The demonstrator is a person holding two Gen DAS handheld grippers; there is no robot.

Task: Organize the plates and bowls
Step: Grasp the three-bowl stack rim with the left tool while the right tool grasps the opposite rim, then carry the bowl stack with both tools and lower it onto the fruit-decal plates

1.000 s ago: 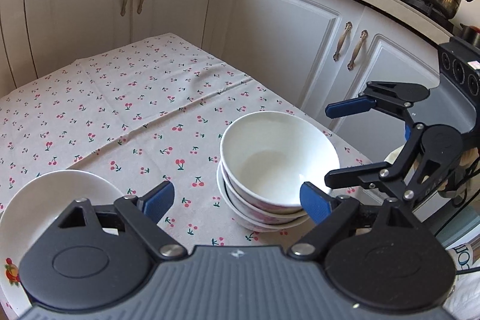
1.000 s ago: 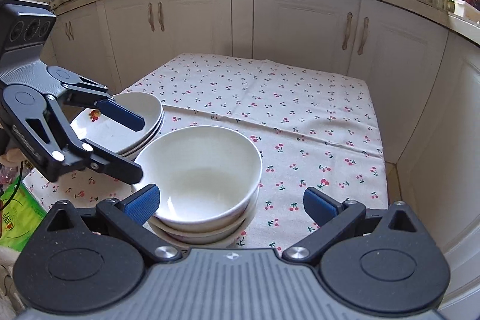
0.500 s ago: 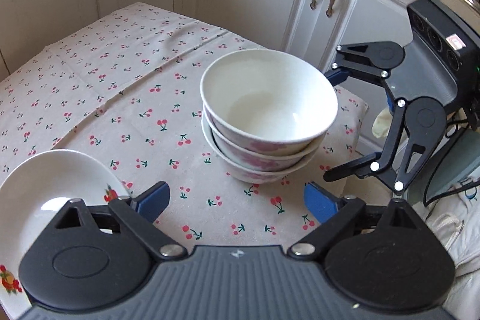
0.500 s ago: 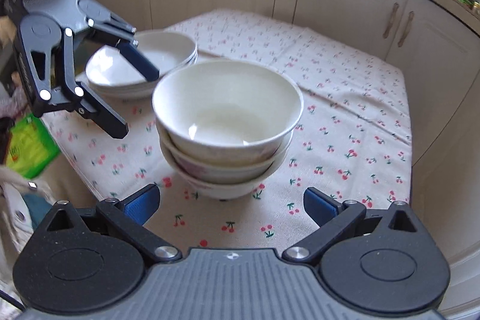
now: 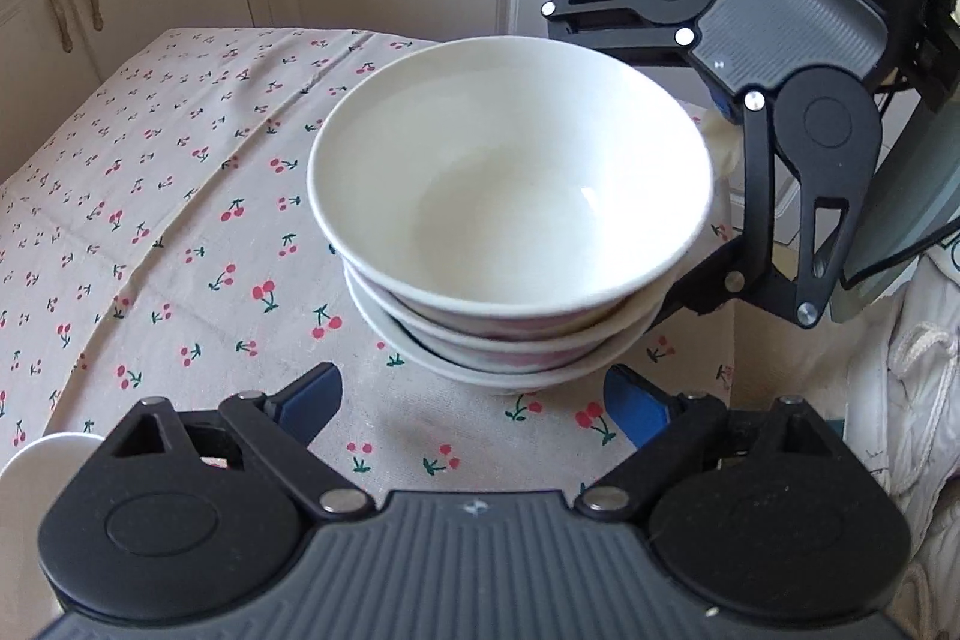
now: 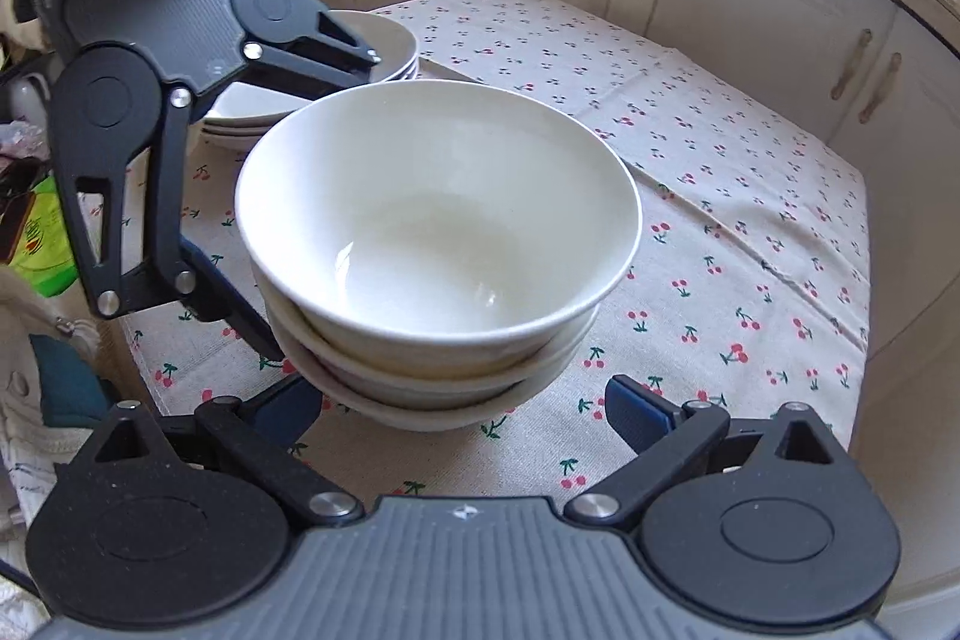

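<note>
Bowls (image 5: 510,220), three nested, white, glossy; pink-patterned undersides

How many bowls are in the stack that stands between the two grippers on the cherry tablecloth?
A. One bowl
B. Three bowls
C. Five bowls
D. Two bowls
B: the stack of bowls shows three nested rims, one under another, in both wrist views, with the left gripper and the right gripper open on either side of it.
</note>
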